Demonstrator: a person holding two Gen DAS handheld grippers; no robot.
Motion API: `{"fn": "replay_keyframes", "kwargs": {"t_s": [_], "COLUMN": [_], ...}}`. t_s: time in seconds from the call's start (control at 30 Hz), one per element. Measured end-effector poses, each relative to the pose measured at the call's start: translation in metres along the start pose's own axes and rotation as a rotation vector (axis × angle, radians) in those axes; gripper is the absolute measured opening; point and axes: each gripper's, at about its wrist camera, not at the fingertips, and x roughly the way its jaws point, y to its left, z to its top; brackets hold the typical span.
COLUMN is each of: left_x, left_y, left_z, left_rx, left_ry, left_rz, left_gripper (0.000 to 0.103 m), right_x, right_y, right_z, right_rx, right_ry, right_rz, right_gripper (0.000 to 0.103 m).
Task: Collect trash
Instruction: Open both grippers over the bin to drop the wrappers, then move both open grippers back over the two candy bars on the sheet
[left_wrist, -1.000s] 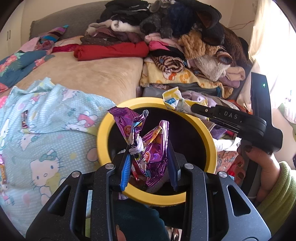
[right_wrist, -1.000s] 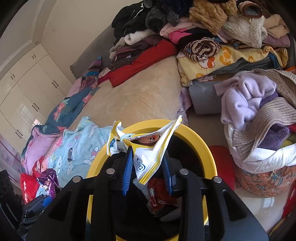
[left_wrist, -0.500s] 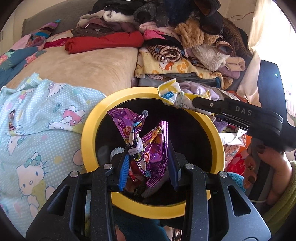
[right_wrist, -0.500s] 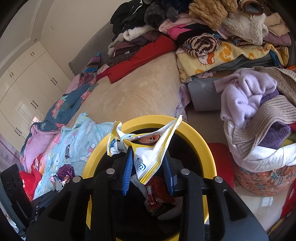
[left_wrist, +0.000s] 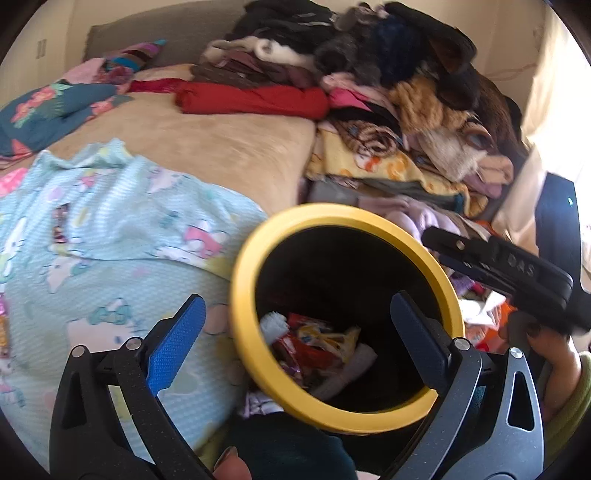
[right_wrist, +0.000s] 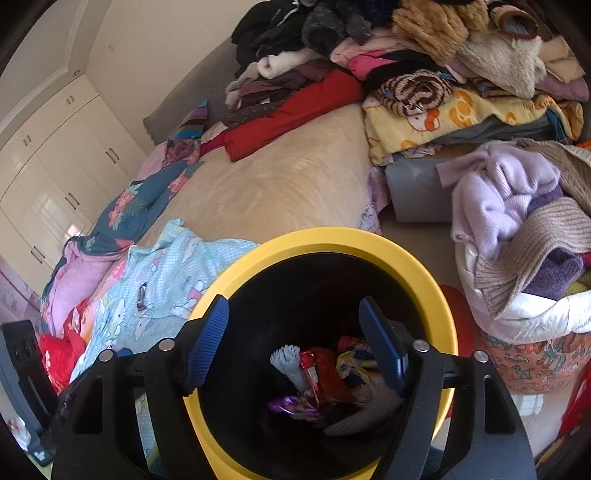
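Left tongs (left_wrist: 295, 339) just opened, empty | bin (right_wrist: 417, 258) yellow-rimmed, wrappers (right_wrist: 325, 373) inside

Right tool (right_wrist: 295, 343), just opened, hangs empty over yellow-rimmed bin (right_wrist: 424, 273).

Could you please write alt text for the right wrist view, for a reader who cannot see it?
The right gripper hangs open and empty over a black bin with a yellow rim, its jaws having just opened; crumpled wrappers lie at the bottom. Behind are a beige bed and piled clothes.
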Motion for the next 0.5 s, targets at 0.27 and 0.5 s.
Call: {"fn": "replay_keyframes", "kwargs": {"t_s": [0.27,0.5], "left_x": [-0.026,-0.044], "left_y": [0.031,0.058], "left_z": [0.006,0.008], "left_rx": [-0.043,-0.101], "left_ry": [-0.054,-0.096], "left_rz": [0.078,0.117], "left_gripper": [0.092,0.092], "right_x": [-0.001,0.002], "right_y": [0.035,0.067], "right_z": [-0.001,0.002], "right_rx": [-0.076,-0.141], "right_ry": [-0.022,-0.031], "right_rz": [0.030,0.071], "right_gripper": [0.078,0.081]}}
